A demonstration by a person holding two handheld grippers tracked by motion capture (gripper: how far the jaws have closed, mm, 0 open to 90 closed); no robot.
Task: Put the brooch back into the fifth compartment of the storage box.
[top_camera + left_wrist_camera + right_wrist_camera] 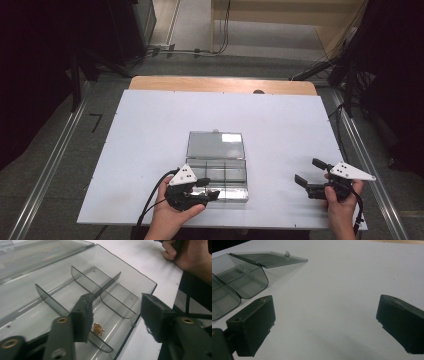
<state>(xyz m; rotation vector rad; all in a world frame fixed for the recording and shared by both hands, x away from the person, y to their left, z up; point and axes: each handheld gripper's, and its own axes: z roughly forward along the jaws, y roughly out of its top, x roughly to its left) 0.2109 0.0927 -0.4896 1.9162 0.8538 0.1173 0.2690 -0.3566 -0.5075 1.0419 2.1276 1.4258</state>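
Observation:
A clear smoky plastic box (218,186) lies open on the white board, its lid (216,145) folded flat behind it and thin dividers (85,280) splitting it into compartments. A small gold ornament (98,329) rests on the floor of the nearest compartment. My left gripper (209,188) hovers at the box's front left corner. In the left gripper view its jaws (116,315) stand apart above the ornament without touching it. My right gripper (310,171) rests near the board's right front, open over bare board (325,305), with the box (249,282) off to its left.
The white board (150,130) lies on a wooden table whose far edge (222,84) shows behind it. Dark stands and cables ring the floor beyond. The person's other hand (190,255) appears at the top right of the left gripper view.

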